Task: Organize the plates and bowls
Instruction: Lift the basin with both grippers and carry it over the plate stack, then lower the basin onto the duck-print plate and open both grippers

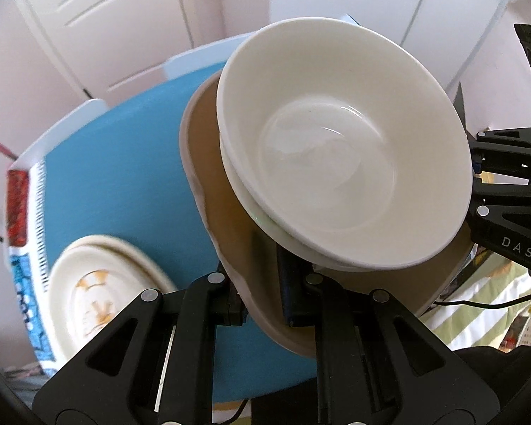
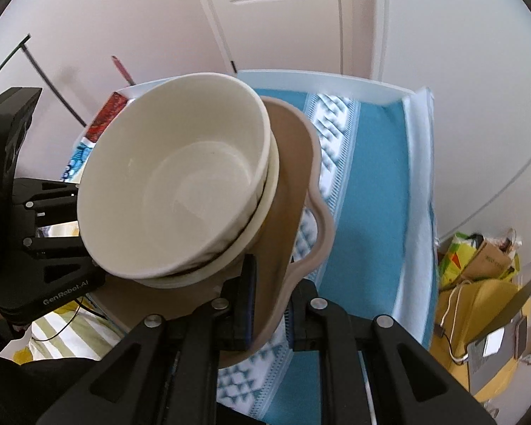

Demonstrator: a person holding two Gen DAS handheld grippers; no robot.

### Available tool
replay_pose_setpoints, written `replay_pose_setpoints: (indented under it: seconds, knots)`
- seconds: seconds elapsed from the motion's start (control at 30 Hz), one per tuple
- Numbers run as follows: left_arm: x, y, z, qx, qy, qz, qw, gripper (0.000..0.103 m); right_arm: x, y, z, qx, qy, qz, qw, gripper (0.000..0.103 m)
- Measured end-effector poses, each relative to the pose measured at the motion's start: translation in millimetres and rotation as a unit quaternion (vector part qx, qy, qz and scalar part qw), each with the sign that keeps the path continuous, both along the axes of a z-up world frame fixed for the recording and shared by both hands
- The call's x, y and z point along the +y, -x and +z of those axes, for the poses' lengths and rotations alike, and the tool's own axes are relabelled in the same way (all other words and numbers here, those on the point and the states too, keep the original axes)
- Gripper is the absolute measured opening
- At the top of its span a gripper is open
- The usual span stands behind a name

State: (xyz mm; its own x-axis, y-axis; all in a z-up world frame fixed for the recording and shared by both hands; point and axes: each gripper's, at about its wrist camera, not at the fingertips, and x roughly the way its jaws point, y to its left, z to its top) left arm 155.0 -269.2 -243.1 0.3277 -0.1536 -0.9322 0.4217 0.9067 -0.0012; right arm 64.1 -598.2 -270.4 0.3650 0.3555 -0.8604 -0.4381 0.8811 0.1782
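A tan tray (image 1: pixel 209 163) with a wavy rim carries two stacked white bowls (image 1: pixel 336 148). My left gripper (image 1: pixel 262 304) is shut on the tray's near rim. My right gripper (image 2: pixel 270 311) is shut on the opposite rim of the same tray (image 2: pixel 293 163); the stacked bowls (image 2: pixel 180 184) sit tilted on it. The tray is held in the air above a blue-covered table (image 1: pixel 124 177). Each gripper shows in the other's view: the right one at the right edge (image 1: pixel 506 191), the left one at the left edge (image 2: pixel 42 233).
A cream plate (image 1: pixel 99 301) with an orange pattern lies on the blue tablecloth (image 2: pixel 371 184) at the lower left. White cabinet doors (image 1: pixel 106 17) stand behind the table. Bags and a yellow seat (image 2: pixel 485 283) are on the floor to the right.
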Motion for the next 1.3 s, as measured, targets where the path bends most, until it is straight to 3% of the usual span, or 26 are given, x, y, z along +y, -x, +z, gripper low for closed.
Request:
replay_pose_setpoints:
  seconds: [0.27,0.5,0.87,1.13,1.3]
  knots:
    - [61.7,14.4,23.1,-0.013,-0.012,0.032,0.9993,0.011,64.2,9.8,21.9,-0.011,-0.006,0.033,0.999,0.013]
    - [126.5,22.9,27.4,-0.005,-0.018,0.031,0.9994,0.011,127.1,25.9,24.5,-0.009,-0.005,0.036,0.999,0.013]
    - [213.4,26.8,-11.4,0.026,-0.015,0.004,0.9995,0.011,207.4,47.3,2.5,0.017,0.007,0.006,1.000,0.013]
    - [235.0,25.2,-39.2,0.046,-0.011,-0.018,0.9987,0.011,231.6,55.8,-19.3,0.037,0.021,-0.026,0.999,0.013]
    - [237.1,27.4,-42.7,0.035,-0.009,-0.029,0.9989,0.011,228.6,55.4,-25.1,0.040,0.018,-0.040,0.998,0.013]
